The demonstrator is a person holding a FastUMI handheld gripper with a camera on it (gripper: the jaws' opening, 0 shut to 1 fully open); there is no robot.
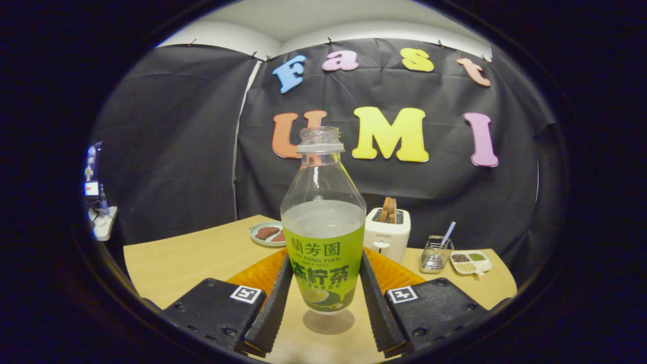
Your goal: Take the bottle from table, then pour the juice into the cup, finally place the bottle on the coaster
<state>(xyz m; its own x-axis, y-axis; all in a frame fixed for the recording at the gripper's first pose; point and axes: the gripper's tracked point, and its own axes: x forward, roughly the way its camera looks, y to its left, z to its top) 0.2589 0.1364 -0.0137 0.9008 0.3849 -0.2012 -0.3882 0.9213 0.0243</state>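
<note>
Gripping the bottle point(323, 237) between both jaws of the gripper point(323, 275), pads pressing its label at 9 and 3 o'clock, base apparently hanging just above the tabletop point(167, 263). Keeping the uncapped bottle upright, squeezing steadily, lifting slowly. Pointing level and forward toward 12 o'clock, toaster point(386, 233) beyond at 1 o'clock. Cup and coaster not yet spotted.

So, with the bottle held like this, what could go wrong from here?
1. The bottle has no cap and is more than half full, so a quick tilt or jerk could spill juice on the table.
2. The gripper presses only on the lower labelled part, below most of the liquid; the bottle may tip or slip between the fingers.
3. The toaster and the metal rack stand just beyond; a wide swing might hit them.
</note>
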